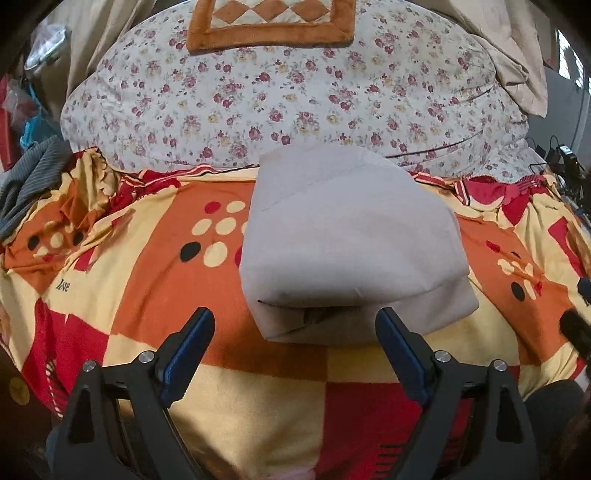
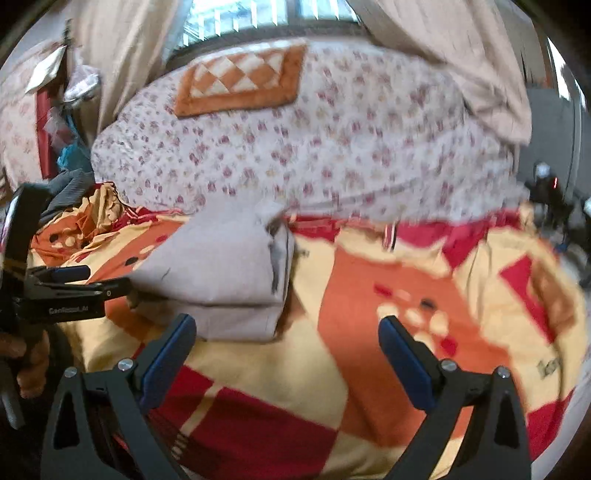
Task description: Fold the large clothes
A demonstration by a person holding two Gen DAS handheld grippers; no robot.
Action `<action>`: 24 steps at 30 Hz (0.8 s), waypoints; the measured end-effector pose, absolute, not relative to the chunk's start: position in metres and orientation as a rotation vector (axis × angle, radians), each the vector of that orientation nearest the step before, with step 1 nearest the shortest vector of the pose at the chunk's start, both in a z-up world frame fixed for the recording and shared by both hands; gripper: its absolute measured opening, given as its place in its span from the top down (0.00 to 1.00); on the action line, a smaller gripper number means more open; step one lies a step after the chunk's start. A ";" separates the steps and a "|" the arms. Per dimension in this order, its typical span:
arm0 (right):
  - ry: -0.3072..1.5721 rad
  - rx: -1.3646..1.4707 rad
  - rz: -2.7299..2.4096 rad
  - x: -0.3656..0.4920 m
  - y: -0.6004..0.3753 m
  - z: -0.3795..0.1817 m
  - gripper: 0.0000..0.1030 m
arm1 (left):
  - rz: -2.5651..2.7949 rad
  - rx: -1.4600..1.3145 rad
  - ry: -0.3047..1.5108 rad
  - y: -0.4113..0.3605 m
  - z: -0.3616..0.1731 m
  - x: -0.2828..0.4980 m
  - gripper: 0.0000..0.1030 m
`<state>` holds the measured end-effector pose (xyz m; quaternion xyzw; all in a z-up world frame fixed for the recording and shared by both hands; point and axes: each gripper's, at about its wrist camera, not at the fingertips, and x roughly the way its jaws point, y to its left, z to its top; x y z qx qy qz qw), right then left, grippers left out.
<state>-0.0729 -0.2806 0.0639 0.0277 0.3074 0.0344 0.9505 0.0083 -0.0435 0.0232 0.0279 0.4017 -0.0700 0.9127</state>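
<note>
From your left wrist, the left gripper stands wide, holding nothing; the folded grey garment lies just ahead on the orange, red and cream bedspread, a floral quilt piled behind it.

From your right wrist, blurred, the right gripper gapes empty over the bedspread; the garment sits to its left, a curtained window beyond.

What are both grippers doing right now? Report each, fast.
Left gripper: open, holding nothing; the folded grey garment lies just beyond its fingertips.
Right gripper: open, holding nothing, over the patterned bedspread.
</note>
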 end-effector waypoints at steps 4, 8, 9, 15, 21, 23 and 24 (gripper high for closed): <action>0.646 0.106 0.059 -0.069 -0.284 0.060 0.02 | -0.147 0.061 0.846 -0.045 0.015 0.012 0.23; 0.649 0.108 0.063 -0.069 -0.284 0.059 0.02 | -0.145 0.057 0.859 -0.046 0.009 0.013 0.23; 0.648 0.102 0.066 -0.068 -0.284 0.058 0.02 | -0.145 0.059 0.863 -0.046 0.008 0.013 0.23; 0.648 0.078 0.069 -0.067 -0.272 0.058 0.02 | -0.150 0.062 0.875 -0.047 0.003 0.016 0.23; 0.642 0.080 0.078 -0.069 -0.269 0.058 0.02 | -0.150 0.065 0.885 -0.047 -0.002 0.017 0.23; 0.644 0.080 0.077 -0.069 -0.269 0.058 0.02 | -0.151 0.066 0.888 -0.048 -0.003 0.017 0.23; 0.643 0.080 0.074 -0.069 -0.268 0.058 0.02 | -0.150 0.067 0.889 -0.048 -0.003 0.018 0.23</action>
